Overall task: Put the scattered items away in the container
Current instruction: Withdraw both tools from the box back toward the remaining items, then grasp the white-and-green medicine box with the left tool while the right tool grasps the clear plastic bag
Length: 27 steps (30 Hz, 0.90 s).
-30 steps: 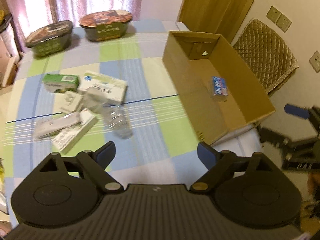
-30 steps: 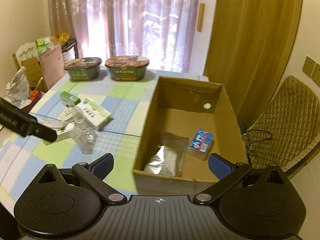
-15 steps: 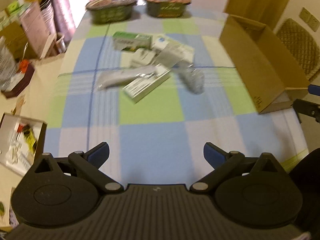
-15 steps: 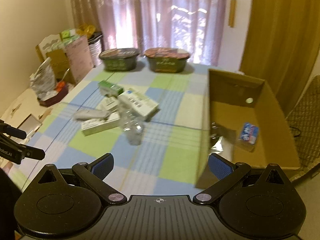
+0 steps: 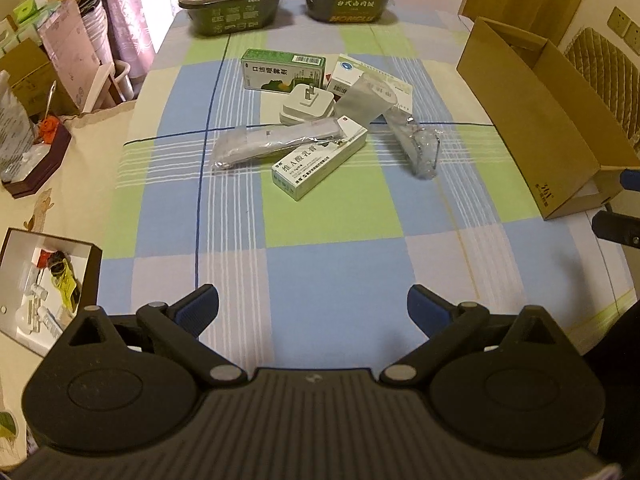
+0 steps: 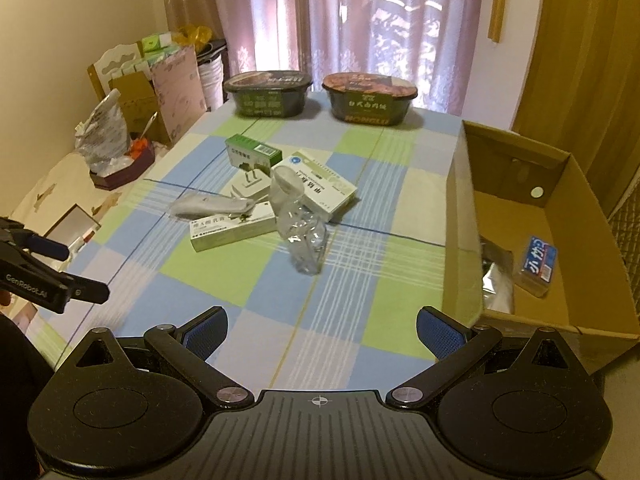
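Both views have swung away from the cardboard box and back toward the clutter in the middle of the table, which a second ago sat off to the left and blurred; judging by that, one drop-off is finished and the next pick is being lined up. The left gripper and the right gripper both stand wide apart with nothing between their fingers, hovering over the near edge of the checked cloth, well short of the pile. Still lying out: a green box, a white charger plug, a clear plastic bottle, a long white box with a wrapped packet resting across it, and another white box behind the bottle. The cardboard box, at the table's right edge, holds a blue packet and a silvery pouch (its near corner is hidden by the wall). Two lidded bowls stand at the far end.
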{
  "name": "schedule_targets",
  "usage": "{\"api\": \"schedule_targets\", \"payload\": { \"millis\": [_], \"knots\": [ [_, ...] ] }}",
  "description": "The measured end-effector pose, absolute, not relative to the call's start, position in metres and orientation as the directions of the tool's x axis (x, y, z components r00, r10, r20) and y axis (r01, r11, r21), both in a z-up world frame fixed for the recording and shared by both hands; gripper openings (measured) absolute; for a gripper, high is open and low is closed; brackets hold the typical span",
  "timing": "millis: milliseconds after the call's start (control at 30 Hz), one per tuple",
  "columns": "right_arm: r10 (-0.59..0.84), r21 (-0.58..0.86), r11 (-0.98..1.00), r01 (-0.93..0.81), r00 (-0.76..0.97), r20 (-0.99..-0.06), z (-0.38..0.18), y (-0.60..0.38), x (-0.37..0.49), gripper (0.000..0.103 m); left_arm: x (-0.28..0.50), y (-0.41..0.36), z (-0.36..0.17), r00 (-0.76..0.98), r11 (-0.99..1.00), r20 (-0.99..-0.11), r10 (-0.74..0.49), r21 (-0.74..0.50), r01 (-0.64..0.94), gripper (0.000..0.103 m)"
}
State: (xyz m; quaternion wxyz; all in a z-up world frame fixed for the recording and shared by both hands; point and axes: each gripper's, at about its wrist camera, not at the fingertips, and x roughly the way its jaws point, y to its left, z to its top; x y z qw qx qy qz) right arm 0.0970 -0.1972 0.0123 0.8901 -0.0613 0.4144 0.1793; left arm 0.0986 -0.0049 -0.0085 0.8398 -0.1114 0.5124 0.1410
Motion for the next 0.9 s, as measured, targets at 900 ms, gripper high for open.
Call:
{"api": "schedule_targets", "payload": {
  "millis": [900],
  "knots": [
    [0.284,0.059,0.918,-0.392,0.548,-0.787,-0.056,-0.152,0.181,0.092,0.207,0.054,-0.088,0.454,0.999,-0.890,0.050,0.044,-0.024,0.080]
  ]
}}
